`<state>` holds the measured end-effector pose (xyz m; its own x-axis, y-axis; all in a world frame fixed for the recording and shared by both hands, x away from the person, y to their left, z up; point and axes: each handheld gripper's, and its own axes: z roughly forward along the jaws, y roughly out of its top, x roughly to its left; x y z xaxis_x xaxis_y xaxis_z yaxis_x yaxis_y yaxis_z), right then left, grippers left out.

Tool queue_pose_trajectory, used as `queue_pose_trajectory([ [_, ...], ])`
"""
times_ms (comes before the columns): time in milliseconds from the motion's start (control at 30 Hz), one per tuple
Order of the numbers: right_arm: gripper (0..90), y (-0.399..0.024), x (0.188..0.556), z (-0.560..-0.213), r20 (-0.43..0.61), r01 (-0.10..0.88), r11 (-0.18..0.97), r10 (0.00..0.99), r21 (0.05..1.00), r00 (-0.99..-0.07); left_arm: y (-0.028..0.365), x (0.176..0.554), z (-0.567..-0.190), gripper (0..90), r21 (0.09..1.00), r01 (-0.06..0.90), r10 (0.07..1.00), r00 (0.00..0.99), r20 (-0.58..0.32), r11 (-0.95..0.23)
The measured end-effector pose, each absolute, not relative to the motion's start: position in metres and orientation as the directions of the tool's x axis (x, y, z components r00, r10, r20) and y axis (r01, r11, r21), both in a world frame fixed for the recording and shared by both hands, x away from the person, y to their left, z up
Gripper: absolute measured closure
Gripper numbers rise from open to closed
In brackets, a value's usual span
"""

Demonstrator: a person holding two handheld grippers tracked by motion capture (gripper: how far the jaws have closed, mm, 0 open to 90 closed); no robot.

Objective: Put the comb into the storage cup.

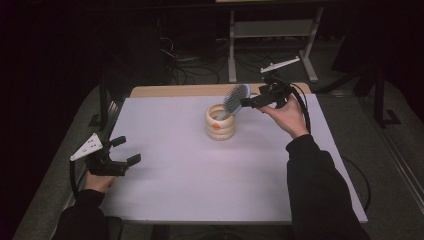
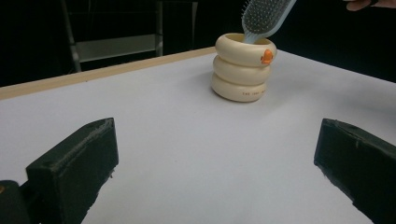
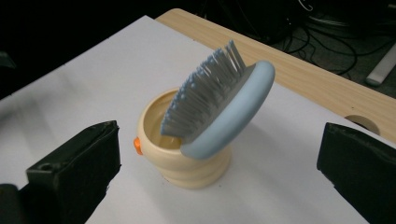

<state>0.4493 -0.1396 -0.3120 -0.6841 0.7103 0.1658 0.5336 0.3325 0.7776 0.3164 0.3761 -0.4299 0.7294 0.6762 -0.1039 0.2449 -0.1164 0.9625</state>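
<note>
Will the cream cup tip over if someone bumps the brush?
Probably it could. The hairbrush leans out over the rim of the cream cup, so a bump may lever it. The cup's wide, ringed body looks fairly steady, though.

The high view looks forward and down from above the person's side, taking in the whole white worktop [image 1: 200, 170]. The left gripper view sits low near the worktop's near-left part, facing level across it toward the far-off cream ringed holder [image 2: 243, 67] and blue hairbrush [image 2: 266, 16]. The right gripper view looks steeply down, close on the same holder [image 3: 187, 154] and hairbrush [image 3: 224, 107], which all three views share.
</note>
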Motion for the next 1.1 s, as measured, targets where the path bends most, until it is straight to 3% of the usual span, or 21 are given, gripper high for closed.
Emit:
queue_pose_trajectory([
  [1100, 0.0, -0.176, 0.398, -0.340, 0.104, 0.446, 0.302, 0.722, 0.842, -0.684, 0.373, 0.319, -0.433, 0.0, 0.957, 0.261, 0.672, 0.733, -0.111, -0.127],
])
